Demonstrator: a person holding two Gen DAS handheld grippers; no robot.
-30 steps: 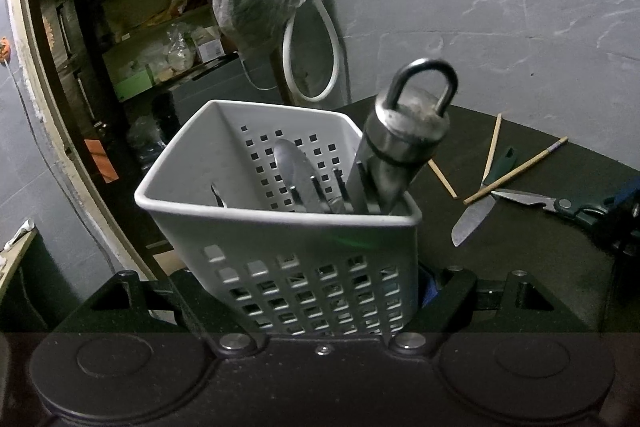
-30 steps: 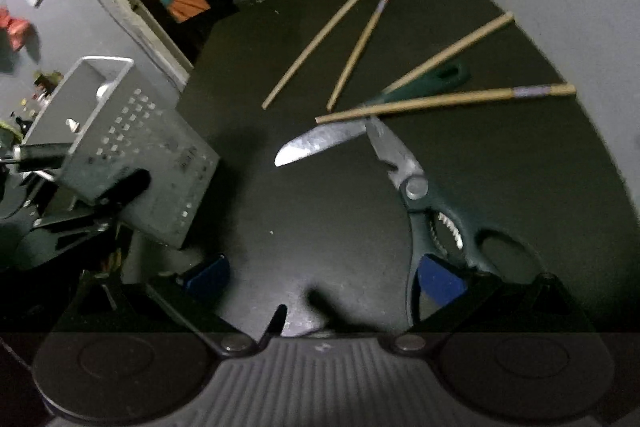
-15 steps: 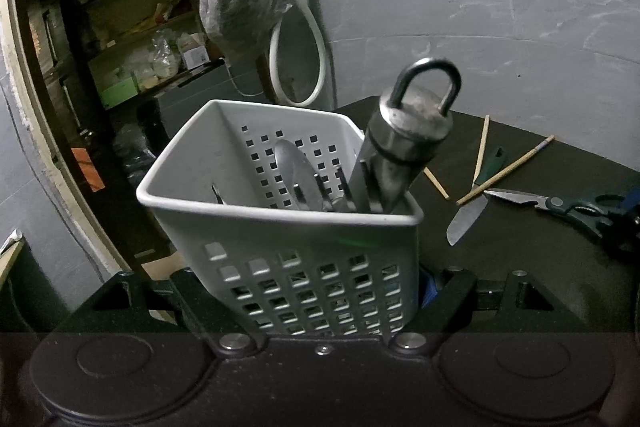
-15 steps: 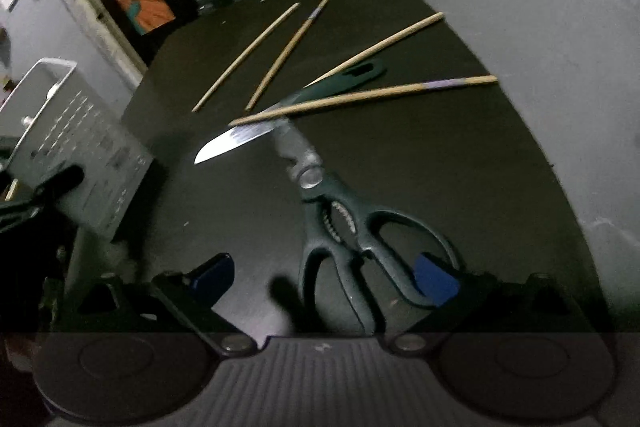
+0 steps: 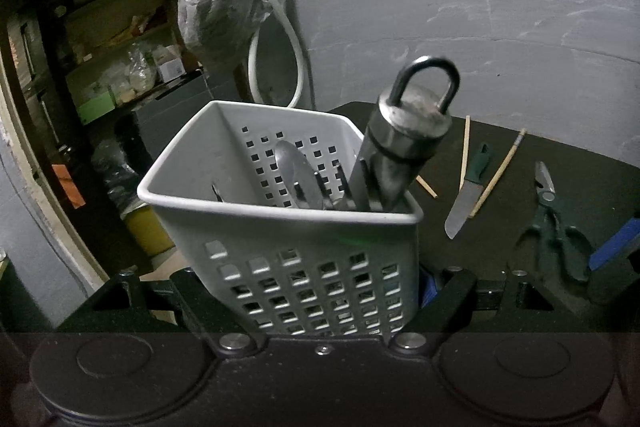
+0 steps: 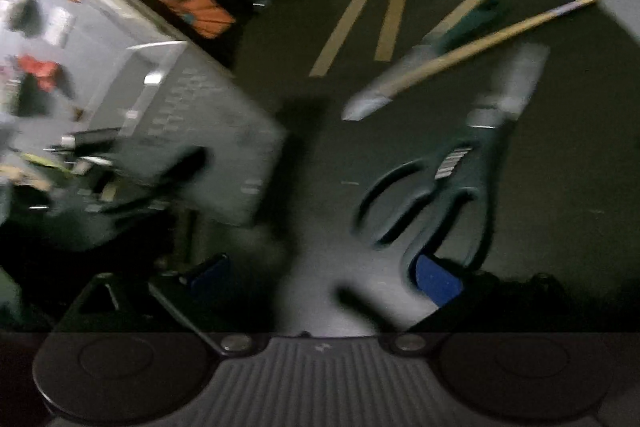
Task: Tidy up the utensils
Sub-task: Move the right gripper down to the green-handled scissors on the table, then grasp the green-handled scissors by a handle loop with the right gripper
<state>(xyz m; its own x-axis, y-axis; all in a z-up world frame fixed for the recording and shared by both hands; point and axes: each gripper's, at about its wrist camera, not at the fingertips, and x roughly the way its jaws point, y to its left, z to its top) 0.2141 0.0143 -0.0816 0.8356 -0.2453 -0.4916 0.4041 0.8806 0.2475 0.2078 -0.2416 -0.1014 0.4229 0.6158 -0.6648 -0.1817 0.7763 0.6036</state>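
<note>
My left gripper (image 5: 324,303) is shut on a white perforated basket (image 5: 280,259), gripping its lower walls. Inside stand a steel cylinder with a ring (image 5: 404,147), a spoon (image 5: 296,171) and other cutlery. On the dark table (image 6: 560,147) lie green-handled scissors (image 6: 452,179), a green-handled knife (image 6: 384,95) and several wooden chopsticks (image 6: 472,47). My right gripper (image 6: 320,279) is open, low over the table's near edge. Its right blue pad (image 6: 436,283) sits at the scissors' handle loops. From the left wrist, the scissors (image 5: 556,227) lie right of the knife (image 5: 464,203). The right wrist view is blurred.
A tap with a white hose (image 5: 276,27) and a hanging plastic bag (image 5: 216,11) are on the grey wall behind the basket. Dark shelves (image 5: 100,67) fill the far left. The basket (image 6: 200,131) stands at the table's left edge, with floor beyond it.
The scissors have swung round, so their blades now point away from the knife instead of touching it. The right gripper has shifted and rolled. The left gripper still holds the basket.
</note>
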